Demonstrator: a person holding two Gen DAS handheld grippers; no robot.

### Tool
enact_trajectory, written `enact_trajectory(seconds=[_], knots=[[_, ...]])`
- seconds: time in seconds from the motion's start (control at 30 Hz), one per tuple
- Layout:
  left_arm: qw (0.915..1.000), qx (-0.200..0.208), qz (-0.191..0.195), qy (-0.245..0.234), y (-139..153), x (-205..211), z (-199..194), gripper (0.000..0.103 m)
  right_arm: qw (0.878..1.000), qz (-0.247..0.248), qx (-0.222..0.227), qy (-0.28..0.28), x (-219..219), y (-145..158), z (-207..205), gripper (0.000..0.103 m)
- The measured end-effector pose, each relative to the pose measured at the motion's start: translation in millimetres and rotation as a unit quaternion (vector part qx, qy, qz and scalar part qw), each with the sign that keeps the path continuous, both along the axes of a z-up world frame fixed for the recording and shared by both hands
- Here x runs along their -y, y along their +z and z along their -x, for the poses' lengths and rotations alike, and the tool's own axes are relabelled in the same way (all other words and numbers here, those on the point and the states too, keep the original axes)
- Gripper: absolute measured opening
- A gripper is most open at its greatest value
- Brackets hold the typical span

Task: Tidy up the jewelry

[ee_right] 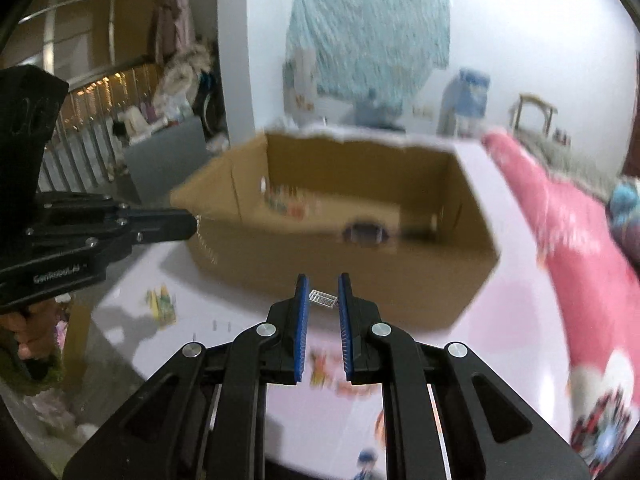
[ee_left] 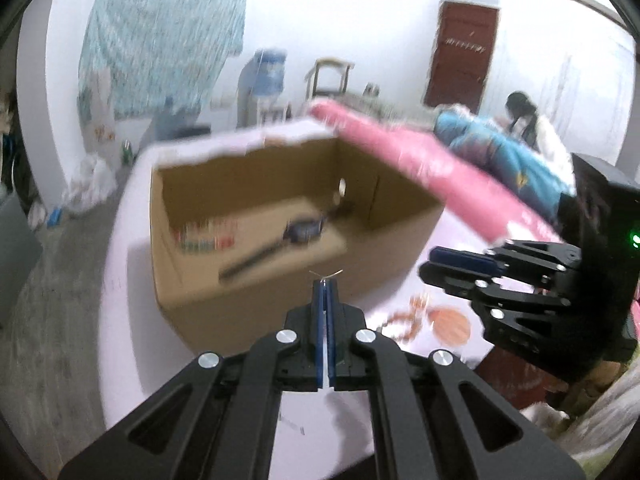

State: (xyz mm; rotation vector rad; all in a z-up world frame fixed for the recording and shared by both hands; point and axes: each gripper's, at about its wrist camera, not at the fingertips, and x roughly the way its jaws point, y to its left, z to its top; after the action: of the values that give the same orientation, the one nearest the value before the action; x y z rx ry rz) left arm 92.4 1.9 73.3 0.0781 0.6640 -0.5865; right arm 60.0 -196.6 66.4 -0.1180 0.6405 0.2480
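My left gripper (ee_left: 326, 284) is shut on a thin silver chain (ee_left: 326, 274), whose two ends stick out sideways from the pinched tips. In the right wrist view the left gripper (ee_right: 194, 222) reaches in from the left, and the chain (ee_right: 205, 242) dangles below its tip. My right gripper (ee_right: 322, 278) holds a small clear, silvery piece (ee_right: 323, 299) across its narrow gap between the blue pads (ee_right: 302, 320). Both grippers hover in front of an open cardboard box (ee_left: 160, 240) (ee_right: 360, 272) with blurred items on its bottom. An orange bead string (ee_left: 412, 316) lies on the table (ee_left: 132, 248).
The pale table (ee_right: 500, 320) carries printed stickers and an orange disc (ee_left: 450, 324). A pink rolled blanket (ee_left: 420, 168) slants behind the box. A person (ee_left: 524, 120) sits at the far right. A water dispenser (ee_left: 264, 76) stands by the back wall.
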Motion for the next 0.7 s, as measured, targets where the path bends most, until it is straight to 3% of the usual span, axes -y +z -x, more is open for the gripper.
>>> enact_trajectory(seconds=[0.17,0.27,0.33,0.5,0.6,0.7], knots=[[0.9998,0.016,0.011,-0.001,24.3,7.0,-40.8,0.001,0.999,-0.039,0.014,0.024,9.2,30.1,-53.0,0.012],[0.9991,-0.033,0.024,-0.011,25.3,14.3,-89.6,0.001,0.997,-0.067,-0.025,0.031,18.4,35.7,-100.0,0.012],[0.9963,-0.078,0.029,-0.022,21.0,21.5,-125.2,0.001,0.993,-0.081,-0.079,0.031,23.5,32.1,-142.8,0.012],[0.9778,-0.208,0.015,-0.025,-7.7,47.1,-216.4,0.001,0.976,-0.109,-0.186,0.036,24.3,13.0,-222.7,0.013],[0.9646,-0.263,0.009,-0.014,-27.9,57.1,-248.7,0.001,0.971,-0.100,-0.214,0.025,24.8,-0.3,-248.1,0.015],[0.9606,-0.277,-0.012,0.007,-42.1,64.2,-263.1,0.002,0.972,-0.092,-0.217,0.011,28.7,-3.8,-257.3,0.026]])
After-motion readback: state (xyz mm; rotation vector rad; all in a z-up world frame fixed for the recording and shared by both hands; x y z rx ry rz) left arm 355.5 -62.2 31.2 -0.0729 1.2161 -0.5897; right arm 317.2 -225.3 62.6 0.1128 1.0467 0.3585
